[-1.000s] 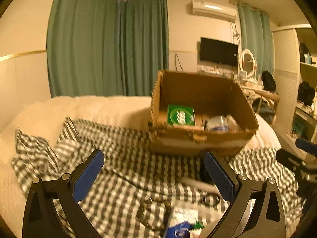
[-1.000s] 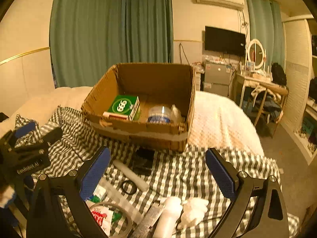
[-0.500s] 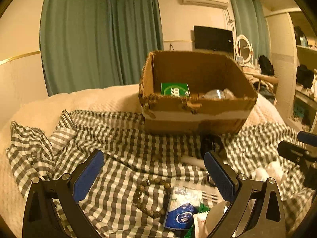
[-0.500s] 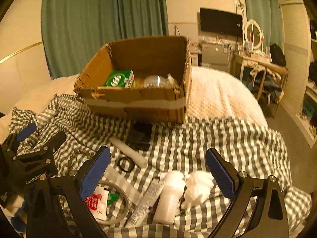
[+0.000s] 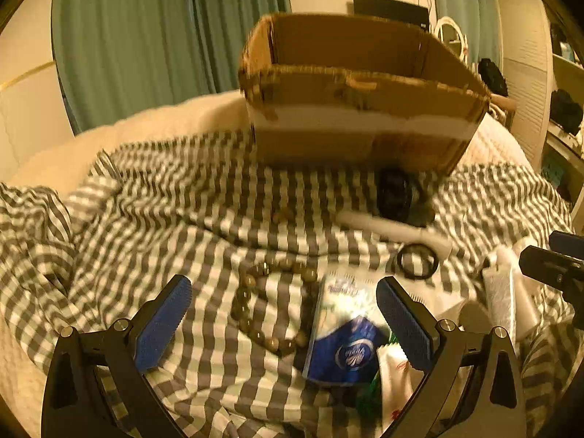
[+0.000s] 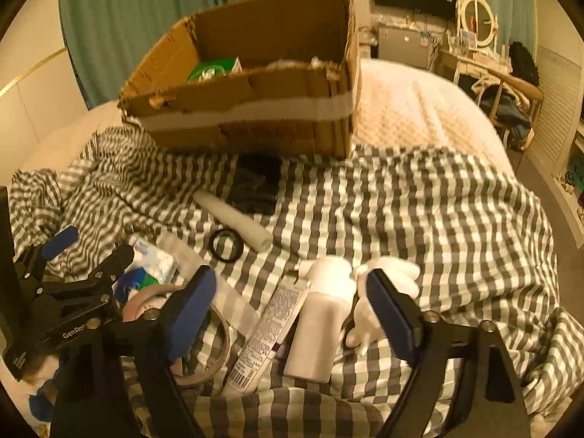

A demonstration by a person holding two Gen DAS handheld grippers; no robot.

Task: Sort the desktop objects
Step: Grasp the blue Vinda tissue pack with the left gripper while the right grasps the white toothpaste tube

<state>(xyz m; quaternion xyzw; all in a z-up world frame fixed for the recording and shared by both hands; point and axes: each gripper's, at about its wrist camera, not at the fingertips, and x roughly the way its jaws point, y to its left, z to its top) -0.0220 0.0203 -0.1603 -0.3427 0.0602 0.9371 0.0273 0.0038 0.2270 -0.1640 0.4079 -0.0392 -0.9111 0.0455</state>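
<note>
Tissue pack [image 5: 343,335] and bottle [image 6: 321,325] now lie between lowered, spread, empty fingers.

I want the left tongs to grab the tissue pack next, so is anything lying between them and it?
Nothing visible blocks it. The left tongs are open, and the tissue pack lies just inside the right pad. The bead bracelet lies beside the pack's left edge, also between the pads, so a closing grasp might catch it too.

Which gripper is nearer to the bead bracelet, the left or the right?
Left. The left gripper is open just over the bead bracelet, which lies between its fingers. The right gripper is open over the white bottle, farther off.
</note>
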